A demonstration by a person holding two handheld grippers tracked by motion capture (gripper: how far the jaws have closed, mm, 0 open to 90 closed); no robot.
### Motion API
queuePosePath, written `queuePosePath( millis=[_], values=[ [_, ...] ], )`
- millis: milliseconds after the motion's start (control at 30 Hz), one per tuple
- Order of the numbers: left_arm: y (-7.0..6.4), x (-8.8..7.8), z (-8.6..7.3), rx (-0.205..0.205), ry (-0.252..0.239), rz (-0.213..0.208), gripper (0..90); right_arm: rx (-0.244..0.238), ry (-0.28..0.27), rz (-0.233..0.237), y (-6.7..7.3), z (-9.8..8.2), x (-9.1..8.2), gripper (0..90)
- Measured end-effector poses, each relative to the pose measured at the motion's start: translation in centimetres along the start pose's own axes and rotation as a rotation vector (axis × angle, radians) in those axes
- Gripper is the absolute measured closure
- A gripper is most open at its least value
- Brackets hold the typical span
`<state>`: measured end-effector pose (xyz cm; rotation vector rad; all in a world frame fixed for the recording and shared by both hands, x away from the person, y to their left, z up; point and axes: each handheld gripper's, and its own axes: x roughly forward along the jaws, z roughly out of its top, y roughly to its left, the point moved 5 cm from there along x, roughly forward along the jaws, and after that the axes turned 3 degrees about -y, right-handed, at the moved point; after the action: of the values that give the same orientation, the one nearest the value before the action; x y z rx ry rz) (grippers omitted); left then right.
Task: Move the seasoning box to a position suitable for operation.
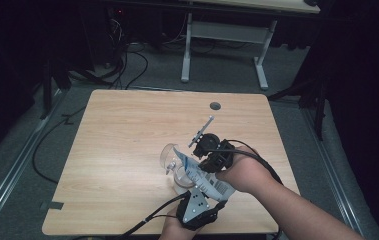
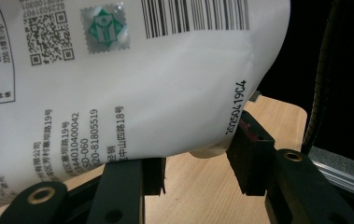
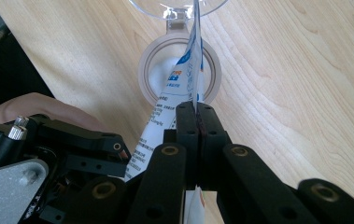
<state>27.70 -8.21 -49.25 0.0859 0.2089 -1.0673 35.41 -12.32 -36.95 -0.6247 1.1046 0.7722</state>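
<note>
The wooden table [image 1: 127, 150] carries it all, with both grippers working near its close edge. The white printed pouch [image 1: 202, 176] runs slantwise between them, barcode side up, its upper end tipped into the mouth of the clear glass container [image 1: 169, 159], which sits just ahead of the left gripper [image 1: 193, 186]. In the left gripper view the pouch [image 2: 132, 84] bulges over the jaws, which stand partly spread; the right-hand pad touches the pouch's edge by the printed date code, while the near pad's contact I cannot make out, so a firm grip there I cannot tell. The right gripper [image 1: 212, 161] sits just beside the pouch's far edge. In the right gripper view its jaws are pressed tight together, pinching the thin edge of the pouch [image 3: 184, 79], with the round container lid [image 3: 180, 72] lying on the table directly beyond the fingertips.
</note>
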Motion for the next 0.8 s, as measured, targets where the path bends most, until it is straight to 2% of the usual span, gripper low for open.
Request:
queuePosePath(
  millis=[800],
  values=[
    [0.20,0.05,-0.24,0.000,-0.005,0.004,61.6,-0.007,-0.009,-0.007,0.05,0.06,-0.26,90.0]
  ],
)
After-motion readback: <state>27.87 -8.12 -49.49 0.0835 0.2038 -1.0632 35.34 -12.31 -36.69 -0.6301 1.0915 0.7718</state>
